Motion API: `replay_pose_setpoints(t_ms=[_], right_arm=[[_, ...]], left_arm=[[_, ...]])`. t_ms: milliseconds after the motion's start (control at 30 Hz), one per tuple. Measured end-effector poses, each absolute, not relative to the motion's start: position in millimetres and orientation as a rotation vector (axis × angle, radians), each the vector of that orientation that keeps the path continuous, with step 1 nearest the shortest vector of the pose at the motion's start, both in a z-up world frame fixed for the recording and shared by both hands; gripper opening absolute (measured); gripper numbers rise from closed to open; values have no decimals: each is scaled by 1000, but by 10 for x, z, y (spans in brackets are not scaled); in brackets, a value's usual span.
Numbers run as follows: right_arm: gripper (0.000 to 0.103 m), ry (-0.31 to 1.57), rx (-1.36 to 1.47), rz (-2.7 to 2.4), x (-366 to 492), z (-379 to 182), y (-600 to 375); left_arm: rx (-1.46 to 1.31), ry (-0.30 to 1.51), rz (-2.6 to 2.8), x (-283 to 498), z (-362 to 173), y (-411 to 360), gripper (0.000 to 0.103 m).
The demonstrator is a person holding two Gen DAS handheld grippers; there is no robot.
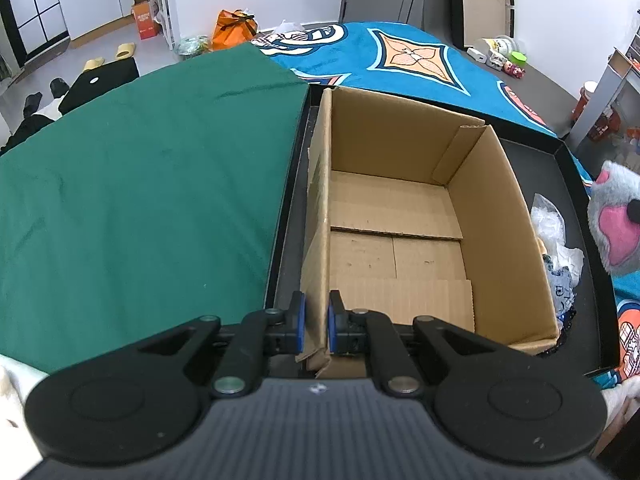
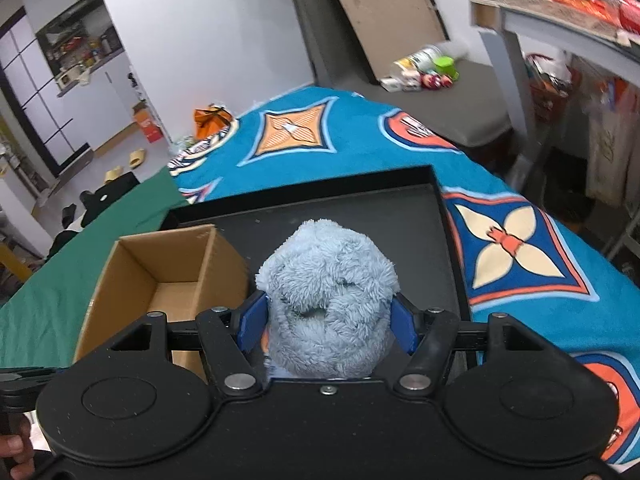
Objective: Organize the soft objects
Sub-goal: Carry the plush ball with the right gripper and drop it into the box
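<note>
Covering the bed, a blue blanket [image 2: 352,148] with orange diamond patterns lies beside a green cloth [image 1: 140,184], the two meeting near the far left corner of a black tray [image 2: 424,240] that rests on top of them. Inside the tray, at its left side, stands an open cardboard box [image 1: 400,216] with nothing visible on its floor. Between the box's right wall and the tray's rim lies a small heap of crumpled clear plastic and patterned fabric [image 1: 560,256]. A grey plush toy [image 2: 332,300] hangs above the tray, just right of the box, squeezed on both sides by the blue pads of the right gripper [image 2: 328,322]; in the left wrist view its pink-mouthed face shows at the right edge. The left gripper [image 1: 316,324] has its fingers [image 1: 298,322] pinched together on the near end of the box's left wall.
</note>
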State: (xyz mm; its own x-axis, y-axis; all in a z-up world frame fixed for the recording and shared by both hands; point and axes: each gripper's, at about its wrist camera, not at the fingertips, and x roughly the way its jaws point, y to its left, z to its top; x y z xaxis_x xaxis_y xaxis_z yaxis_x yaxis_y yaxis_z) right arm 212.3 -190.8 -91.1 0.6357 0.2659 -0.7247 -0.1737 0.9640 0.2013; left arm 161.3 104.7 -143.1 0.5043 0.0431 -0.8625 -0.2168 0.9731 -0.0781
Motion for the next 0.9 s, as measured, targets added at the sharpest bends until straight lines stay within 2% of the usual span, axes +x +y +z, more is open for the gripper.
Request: replay_pose_setpoints(t_ms=[567, 900], right_arm=[[62, 741, 69, 397, 1976, -657, -1342], [62, 747, 54, 458, 1995, -652, -1002]], left_arm=[[-239, 1011, 162, 1578, -1462, 1139, 11], [-282, 1004, 148, 1552, -1471, 1215, 12]])
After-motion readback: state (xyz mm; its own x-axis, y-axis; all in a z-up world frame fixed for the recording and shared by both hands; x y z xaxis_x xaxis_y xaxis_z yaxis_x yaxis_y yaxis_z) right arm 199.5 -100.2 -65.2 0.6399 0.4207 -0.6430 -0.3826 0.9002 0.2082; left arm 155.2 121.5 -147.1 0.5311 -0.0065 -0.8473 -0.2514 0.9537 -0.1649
